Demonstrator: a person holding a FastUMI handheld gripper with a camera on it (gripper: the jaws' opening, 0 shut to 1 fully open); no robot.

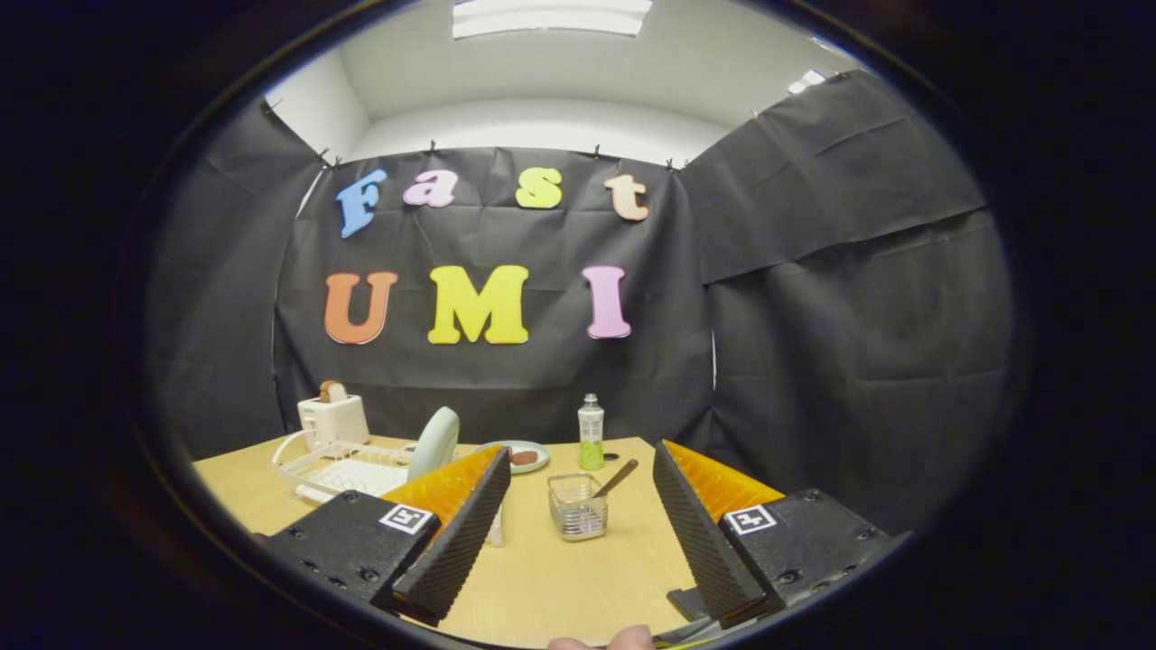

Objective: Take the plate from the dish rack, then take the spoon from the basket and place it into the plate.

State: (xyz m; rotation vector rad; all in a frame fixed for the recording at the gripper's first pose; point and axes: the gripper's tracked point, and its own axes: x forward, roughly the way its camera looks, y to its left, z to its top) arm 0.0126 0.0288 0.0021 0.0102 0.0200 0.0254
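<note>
I hold my gripper (578, 528) spread wide, grasping nothing. Ahead between its fingers stands the small wire-mesh basket (577, 507) (brown-handled spoon (616, 478) inside); the pale green plate (435, 443) stands upright in the white dish rack (336, 467).

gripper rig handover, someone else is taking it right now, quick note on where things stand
Gripper: open, holding nothing, fingers spread wide above the table.
Plate: upright in the dish rack, just beyond the left finger, not yet taken.
Spoon: leaning in the wire basket, ahead, between the fingers.
Done: nothing so far.
Left: lift the plate from the rack and set it down, then move the spoon from the basket into it.
</note>
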